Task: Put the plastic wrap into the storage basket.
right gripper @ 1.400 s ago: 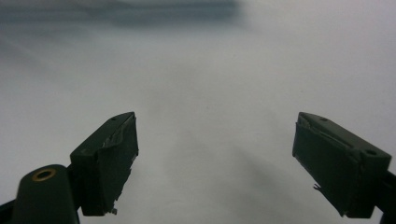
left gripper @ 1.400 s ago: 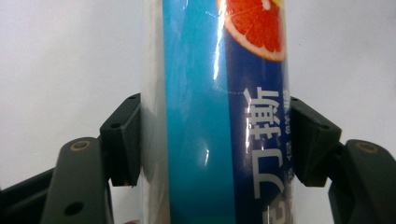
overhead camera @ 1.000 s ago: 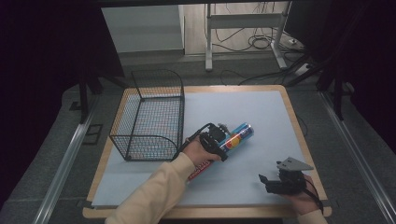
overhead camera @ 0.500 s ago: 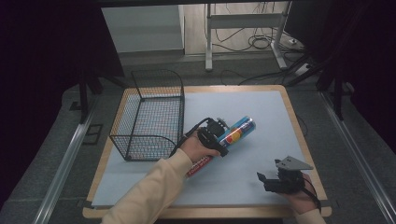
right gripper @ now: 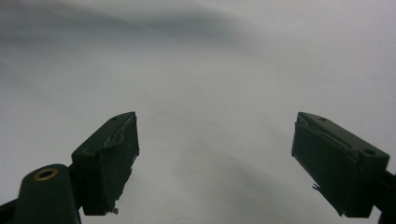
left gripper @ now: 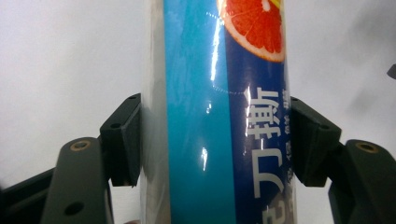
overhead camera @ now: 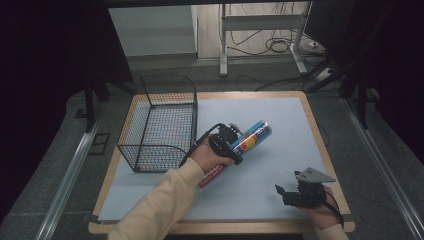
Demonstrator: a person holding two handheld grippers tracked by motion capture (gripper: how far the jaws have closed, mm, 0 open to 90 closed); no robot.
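The long cylindrical tube (overhead camera: 248,141) lay near the middle of the table (overhead camera: 280,120), just right of the wire basket (overhead camera: 160,125), slanting from near-left to far-right. The left gripper (overhead camera: 231,145) was clamped across its middle: in the left gripper view both black pads pressed flat against the 2 sides of the tube (left gripper: 219,116). Whether it was raised off the surface or resting on it could not be told.

The tube looked like a rigid, smooth-walled canister wrapped in a glossy printed label, blue and teal with a citrus slice and white lettering; its near end showed red. Bright streaks of reflection ran along it, so the skin was probably slick. It was likely light and stiff enough to take a firm pinch, though a thin wall might dent if squeezed hard. A round, shiny body can roll or slide between flat pads, so a hold near mid-length, square to the axis, seemed the soundest place.

The basket was black wire mesh, open-topped, with rounded corners. The table carried a pale matte sheet within a wooden border.

The right gripper (overhead camera: 300,195) sat low at the near right, well apart from the tube, its jaws spread wide over bare surface, holding nothing.
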